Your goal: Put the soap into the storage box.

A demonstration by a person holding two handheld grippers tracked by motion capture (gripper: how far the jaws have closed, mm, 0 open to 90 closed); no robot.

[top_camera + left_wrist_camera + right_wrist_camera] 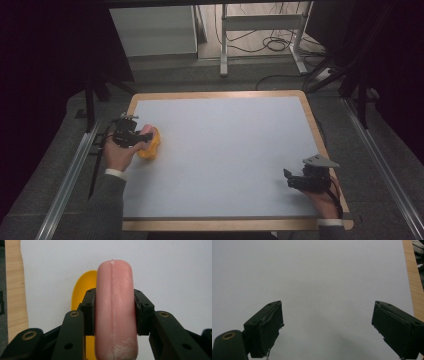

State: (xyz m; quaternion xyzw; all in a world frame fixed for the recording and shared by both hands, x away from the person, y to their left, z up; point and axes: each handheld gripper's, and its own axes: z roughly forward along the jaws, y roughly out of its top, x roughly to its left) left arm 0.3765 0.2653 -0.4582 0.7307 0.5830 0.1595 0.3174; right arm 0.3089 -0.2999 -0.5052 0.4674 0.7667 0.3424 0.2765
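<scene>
Pink sausage [115, 312] sits pinched between left claw [113, 312] jaws over yellow dish [83, 287], near desk's [225, 150] left edge; right claw [328, 326] spread wide, empty.

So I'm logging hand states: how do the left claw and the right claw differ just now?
The left claw is shut on a pink sausage beside a yellow dish; the right claw is open and holds nothing. The left sits near the table's left edge, the right near its right edge. Both are black.

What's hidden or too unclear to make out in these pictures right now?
- Yellow dish, left gripper view: mostly hidden behind the sausage and jaws.
- Sausage's near end, left gripper view: cut off by the bottom edge.
- Left gripper, high view: its grip too small to make out.
</scene>
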